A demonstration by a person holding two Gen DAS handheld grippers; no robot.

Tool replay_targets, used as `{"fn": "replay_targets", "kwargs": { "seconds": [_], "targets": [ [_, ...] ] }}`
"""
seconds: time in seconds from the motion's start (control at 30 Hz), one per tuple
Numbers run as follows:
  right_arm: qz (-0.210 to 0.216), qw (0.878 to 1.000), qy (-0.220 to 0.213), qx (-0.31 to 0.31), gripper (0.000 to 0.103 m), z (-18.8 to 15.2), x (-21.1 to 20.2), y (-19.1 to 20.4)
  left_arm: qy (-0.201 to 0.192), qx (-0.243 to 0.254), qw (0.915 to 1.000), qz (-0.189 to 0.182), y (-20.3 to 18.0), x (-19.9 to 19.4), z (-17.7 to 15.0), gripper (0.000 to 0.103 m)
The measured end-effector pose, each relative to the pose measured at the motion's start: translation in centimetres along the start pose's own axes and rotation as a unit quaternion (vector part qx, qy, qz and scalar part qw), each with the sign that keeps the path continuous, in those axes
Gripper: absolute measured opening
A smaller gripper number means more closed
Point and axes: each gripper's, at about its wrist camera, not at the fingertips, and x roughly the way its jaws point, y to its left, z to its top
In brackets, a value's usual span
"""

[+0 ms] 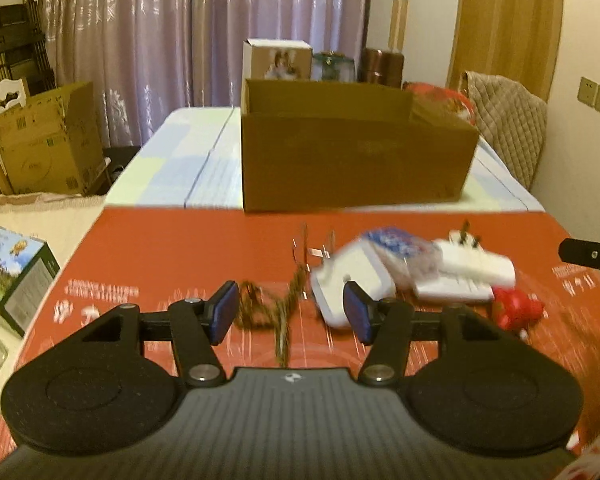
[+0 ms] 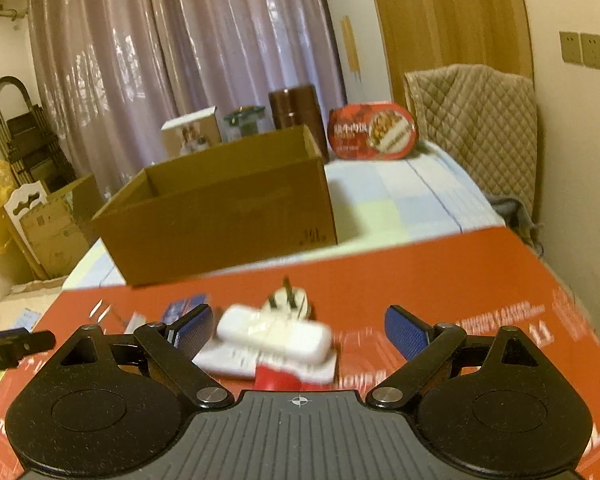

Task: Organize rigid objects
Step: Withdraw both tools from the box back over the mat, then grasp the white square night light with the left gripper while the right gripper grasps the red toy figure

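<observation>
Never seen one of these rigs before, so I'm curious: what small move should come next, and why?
Probably ease the open right gripper forward around the white plug adapter. It lies between the spread fingers, nothing is held, and the cardboard box beyond looks empty from here.

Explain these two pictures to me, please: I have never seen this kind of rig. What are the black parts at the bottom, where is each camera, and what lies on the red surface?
There is no robot here. A person holds one pair of tongs in each hand, and a fisheye camera on each looks forward along its two fingers. The black parts with blue pads are those tongs: the left tongs in the left wrist view, the right tongs in the right wrist view. Both are open and hold nothing.

On the red board lies a blurred cluster: a white charger, a white plug adapter, a blue and white packet, a small red item and a braided cord. Behind them stands an open cardboard box, presumably where the items go.
</observation>
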Motion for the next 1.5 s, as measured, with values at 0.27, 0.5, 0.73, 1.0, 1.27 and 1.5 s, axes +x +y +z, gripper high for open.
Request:
{"fn": "replay_targets", "kwargs": {
  "seconds": [0.27, 0.5, 0.73, 1.0, 1.27, 1.5],
  "targets": [
    [-0.012, 1.000, 0.024, -0.006, 0.090, -2.3, -0.1, 0.0, -0.001, 0.014, 0.9999, -0.005, -1.0, 0.5, -1.8, 0.052],
    [-0.016, 0.999, 0.032, -0.001, 0.090, -2.8, 0.6, -0.6, 0.004, -0.005, 0.9993, -0.037, -1.7, 2.5, -1.6, 0.053],
    [-0.026, 0.998, 0.048, -0.023, 0.090, -3.2, 1.7, -0.4, 0.015, -0.041, 0.9977, -0.051, -2.6, 4.6, -1.1, 0.054],
    [-0.027, 0.997, 0.062, -0.029, 0.090, -3.9, 2.8, -0.4, 0.039, -0.101, 0.9929, -0.049, -3.0, 7.0, -0.7, 0.061],
    [-0.028, 0.997, 0.070, -0.028, 0.090, -4.0, 3.5, -0.5, 0.052, -0.171, 0.9826, -0.048, -2.2, 9.1, -1.3, 0.066],
    [-0.026, 0.996, 0.074, -0.030, 0.090, -4.1, 4.0, -0.3, 0.058, -0.181, 0.9798, -0.061, -2.1, 9.4, -1.6, 0.058]
  ]
}}
